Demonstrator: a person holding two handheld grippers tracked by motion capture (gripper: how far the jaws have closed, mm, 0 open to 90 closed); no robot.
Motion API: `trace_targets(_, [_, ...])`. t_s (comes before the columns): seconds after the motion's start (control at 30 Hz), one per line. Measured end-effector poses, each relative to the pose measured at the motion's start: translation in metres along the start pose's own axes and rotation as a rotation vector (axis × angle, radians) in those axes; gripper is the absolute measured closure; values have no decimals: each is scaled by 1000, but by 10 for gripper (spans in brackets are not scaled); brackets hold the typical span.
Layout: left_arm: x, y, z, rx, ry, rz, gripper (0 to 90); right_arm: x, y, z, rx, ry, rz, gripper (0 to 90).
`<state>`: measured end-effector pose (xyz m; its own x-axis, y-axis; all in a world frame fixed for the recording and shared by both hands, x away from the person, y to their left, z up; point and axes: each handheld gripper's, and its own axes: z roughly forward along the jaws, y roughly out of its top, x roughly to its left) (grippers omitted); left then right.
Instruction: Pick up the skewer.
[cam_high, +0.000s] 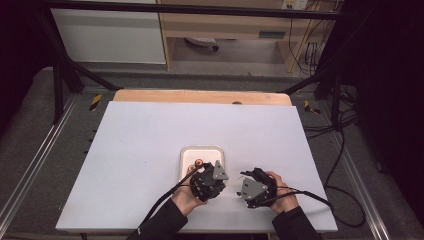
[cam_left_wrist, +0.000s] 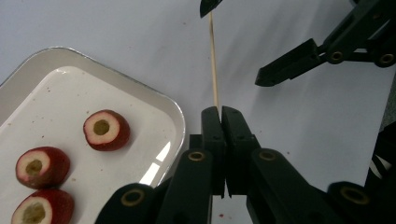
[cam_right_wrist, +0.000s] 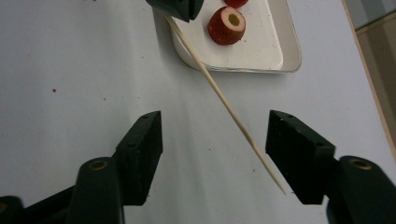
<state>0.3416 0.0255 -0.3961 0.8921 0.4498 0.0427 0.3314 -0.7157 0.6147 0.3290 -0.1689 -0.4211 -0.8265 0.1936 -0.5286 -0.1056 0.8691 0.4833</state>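
Both grippers are working near the front edge of the white table (cam_high: 150, 145), side by side at about 6 o'clock in the high view. Left gripper (cam_left_wrist: 219, 112) is clamping its two black jaws tight on one end of a thin wooden skewer (cam_left_wrist: 214, 65), which is running straight away from the jaw tips toward 12 o'clock in the left gripper view. Right gripper (cam_right_wrist: 212, 144) is sitting at 3 o'clock of the left one in the high view, its jaws standing apart with the free end of the skewer (cam_right_wrist: 233, 116) lying between them, touching neither pad. In the right gripper view the skewer is slanting from 11 o'clock down toward 5 o'clock, its tip just beside the right-hand jaw.

A white tray (cam_high: 186, 152) is resting on the table just beyond the left gripper, at 12 o'clock of it in the high view. Red fruit slices (cam_left_wrist: 106, 129) with pale, hollowed centres are lying flat in the tray; three are showing in the left gripper view, grouped toward 8 o'clock, apart from the skewer.
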Motion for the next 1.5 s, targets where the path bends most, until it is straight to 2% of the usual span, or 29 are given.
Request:
trace_targets(0.07, [-1,1,1,-4,-4,-1,887,0,0,0,1,1,-19,394])
trace_targets(0.17, [-4,3,4,-2,-18,10,887,0,0,2,2,1,-95,480])
trace_targets(0.2, [-5,3,4,0,-20,17,887,2,-1,2,10,8,-94,502])
trace_targets(0.23, [-5,3,4,0,-20,17,887,1,-1,3,16,-4,-129,526])
trace_targets(0.37, [-7,4,6,14,-25,38,887,3,-3,4,13,1,-197,622])
trace_targets(0.63, [-9,3,5,33,-38,66,887,4,-4,8,27,13,-262,767])
trace_targets(0.93, [-10,3,4,31,-43,80,887,6,-5,7,54,11,-329,858])
trace_targets(1.07, [-8,2,3,29,-45,81,886,7,-4,7,58,14,-377,883])
trace_targets(1.17, [-5,2,2,31,-54,74,881,9,-3,5,61,13,-398,890])
trace_targets(1.23, [0,2,0,40,-82,44,873,9,-2,5,63,9,-419,891])
trace_targets(1.3, [2,2,0,46,-88,35,834,10,0,4,73,-4,-431,891])
trace_targets(1.33, [6,4,0,83,-103,23,786,10,0,4,81,-10,-431,891])
trace_targets(1.4, [8,4,1,96,-101,20,779,10,0,5,93,-18,-441,891])
trace_targets(1.5, [15,9,6,174,-108,-1,741,12,2,7,125,-44,-489,891])
